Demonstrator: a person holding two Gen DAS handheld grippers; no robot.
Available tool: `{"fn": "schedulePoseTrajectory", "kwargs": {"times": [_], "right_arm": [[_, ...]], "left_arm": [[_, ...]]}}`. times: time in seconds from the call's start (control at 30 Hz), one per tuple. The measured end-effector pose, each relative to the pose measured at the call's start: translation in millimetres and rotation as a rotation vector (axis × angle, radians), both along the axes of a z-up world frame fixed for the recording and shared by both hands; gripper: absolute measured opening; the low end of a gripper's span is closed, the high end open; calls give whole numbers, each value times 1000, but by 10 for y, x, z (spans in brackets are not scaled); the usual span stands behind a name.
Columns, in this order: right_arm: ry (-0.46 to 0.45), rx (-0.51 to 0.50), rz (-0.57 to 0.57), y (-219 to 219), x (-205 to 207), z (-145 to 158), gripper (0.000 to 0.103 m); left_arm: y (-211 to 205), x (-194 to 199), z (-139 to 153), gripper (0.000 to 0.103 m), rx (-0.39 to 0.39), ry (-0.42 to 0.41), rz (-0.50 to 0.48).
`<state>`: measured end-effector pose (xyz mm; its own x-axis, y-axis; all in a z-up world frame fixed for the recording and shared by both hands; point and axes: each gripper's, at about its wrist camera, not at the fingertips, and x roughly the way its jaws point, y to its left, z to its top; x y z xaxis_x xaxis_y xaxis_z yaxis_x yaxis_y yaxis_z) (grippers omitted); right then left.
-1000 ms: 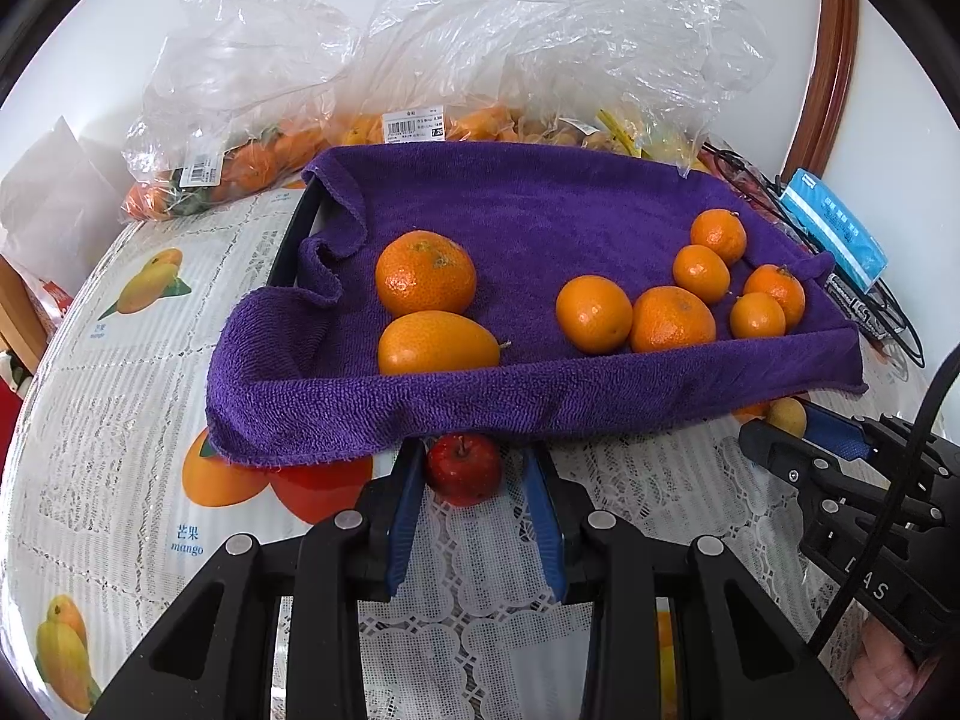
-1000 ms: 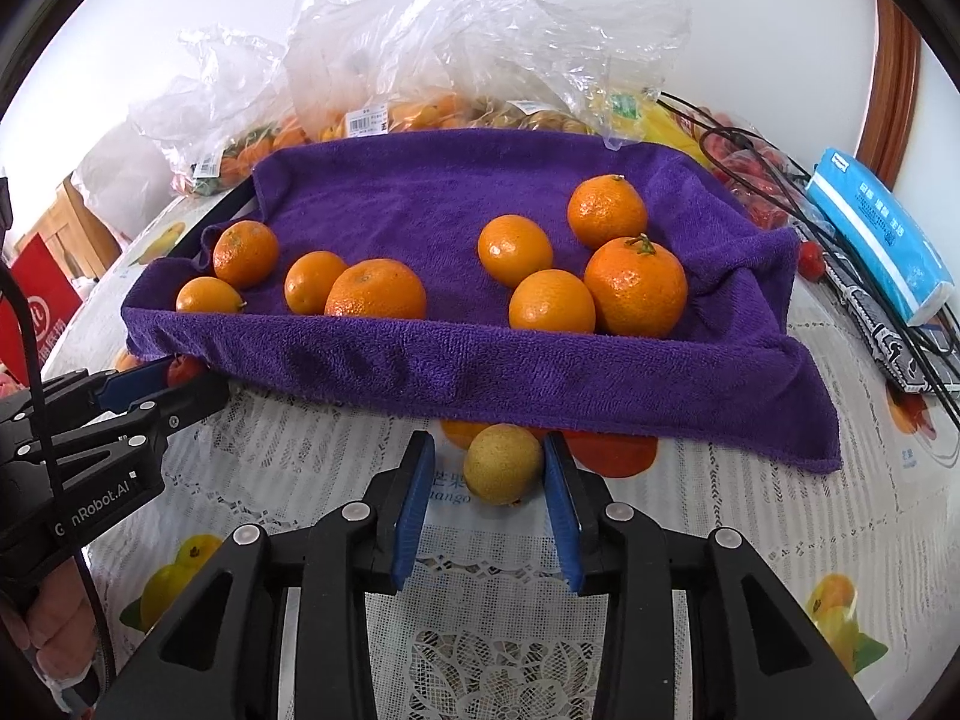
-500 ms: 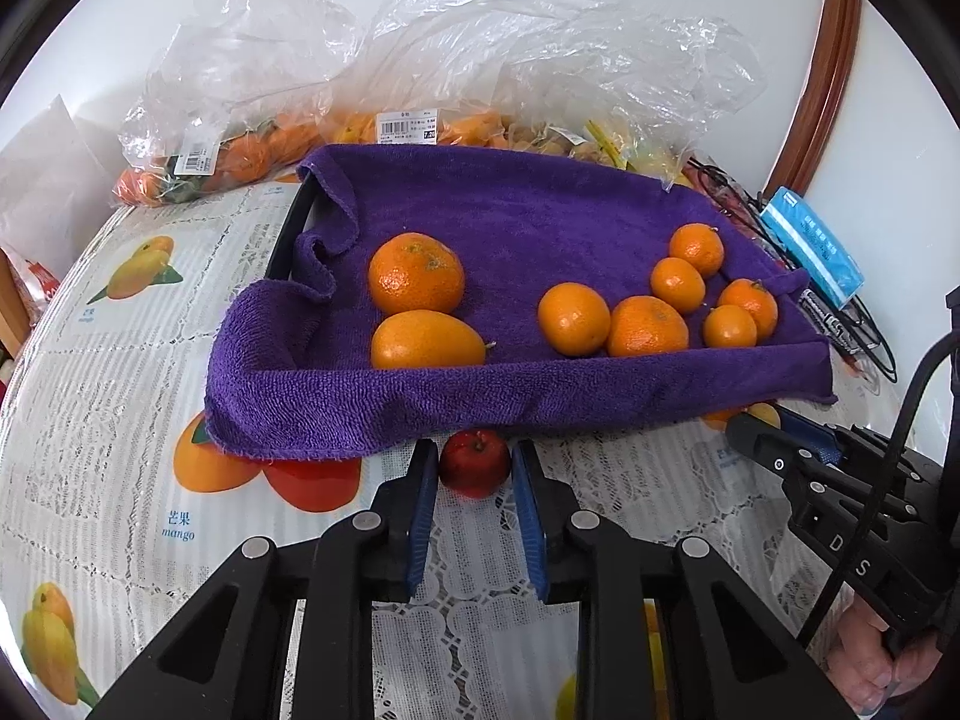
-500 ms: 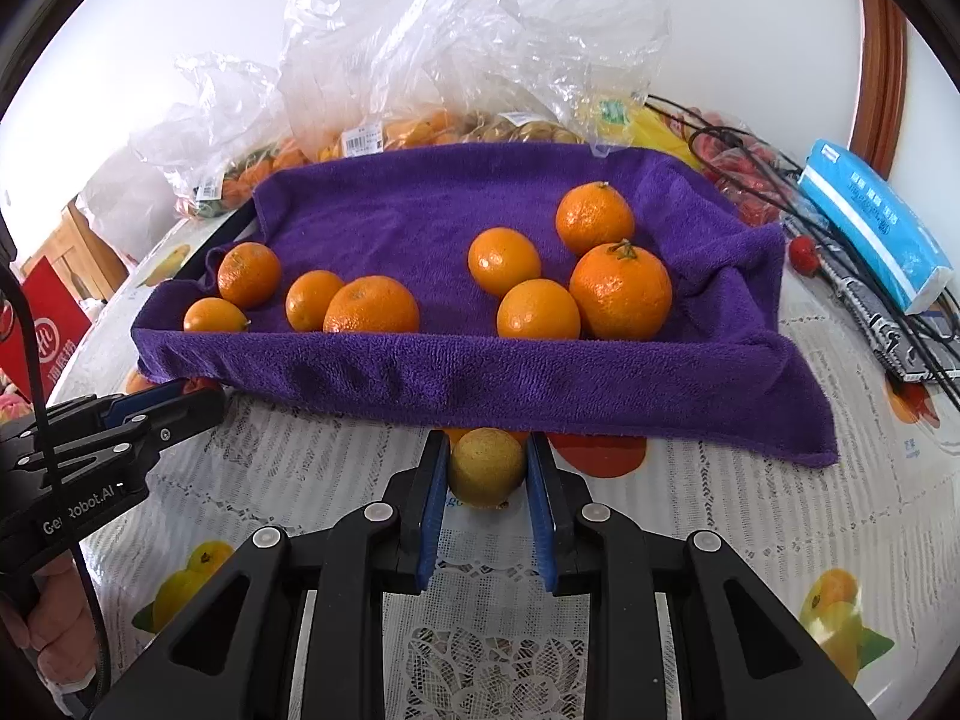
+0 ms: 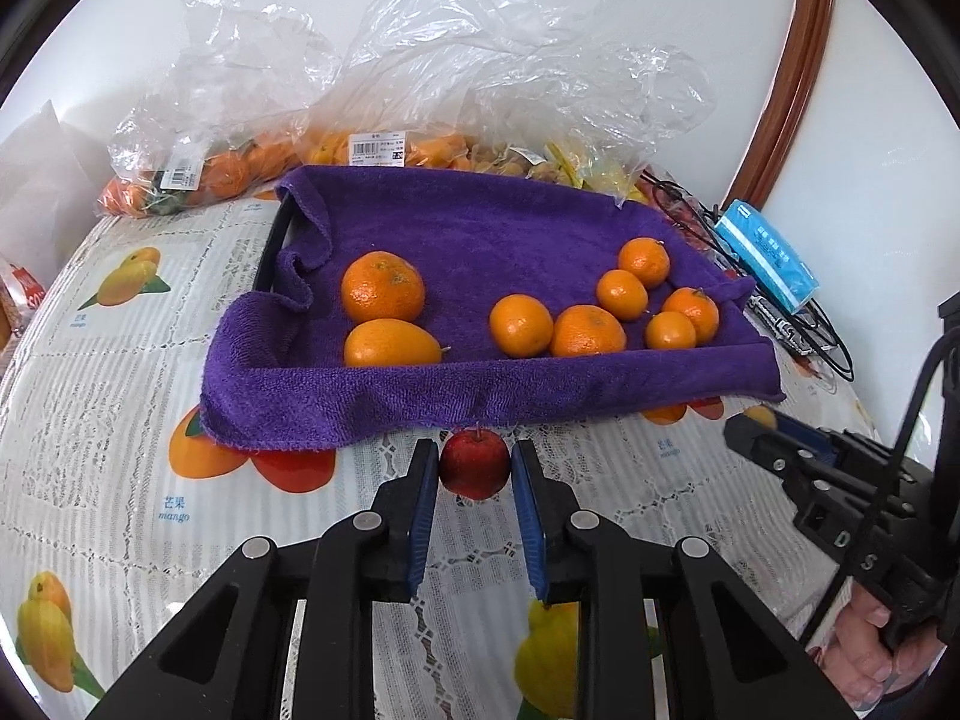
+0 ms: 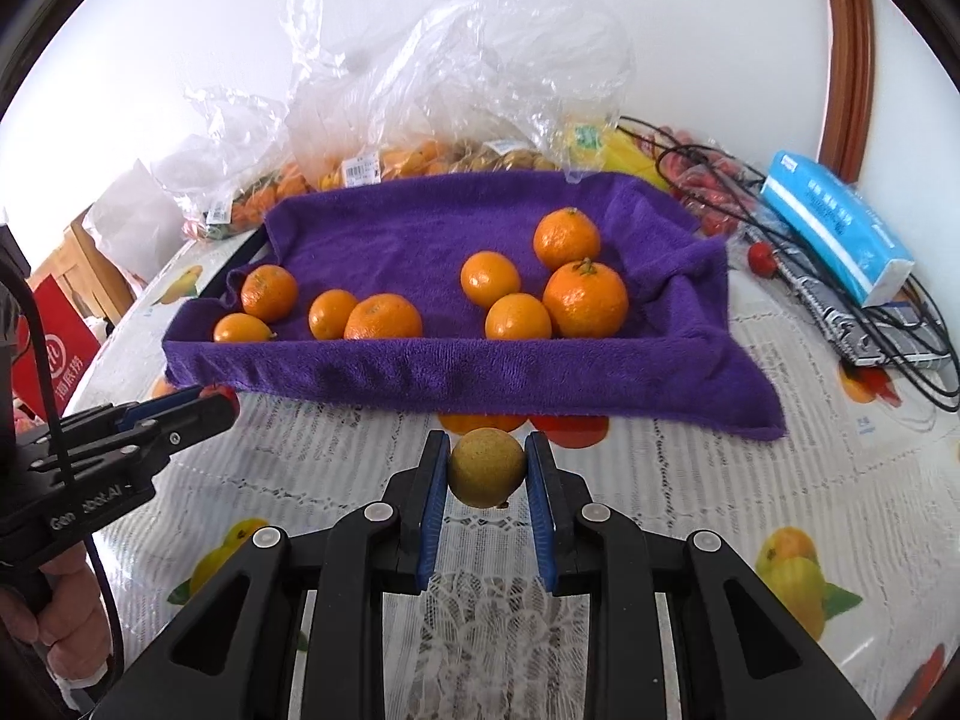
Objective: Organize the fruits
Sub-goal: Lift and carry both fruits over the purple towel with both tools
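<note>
Left wrist view shows your left gripper [image 5: 474, 468] clenched across the small red fruit [image 5: 474, 463] at its widest part (light, smooth, bruisable), so squeeze gently, as your right gripper [image 6: 487, 474] does on the yellow fruit [image 6: 486, 474].

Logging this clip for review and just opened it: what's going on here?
A person holds a gripper in each hand at a table. The left gripper is shut on a small red apple-like fruit; the right gripper is shut on a small yellow-green round fruit. Both jaws have just closed on their fruit. Both fruits sit just in front of a tray draped with a purple towel, where eight oranges already lie. Neither fruit is in the tray yet.
</note>
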<state>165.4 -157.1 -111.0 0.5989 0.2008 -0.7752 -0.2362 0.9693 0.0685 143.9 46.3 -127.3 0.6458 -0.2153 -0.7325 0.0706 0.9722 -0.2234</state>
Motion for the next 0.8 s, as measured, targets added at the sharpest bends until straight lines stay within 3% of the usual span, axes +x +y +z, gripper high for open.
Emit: {"fn": "schedulePoseTrajectory", "kwargs": {"times": [0.8], "right_arm": [[-107, -2, 14, -31, -269, 473, 26]], "left_arm": [[115, -331, 440, 24, -40, -72, 58]]}}
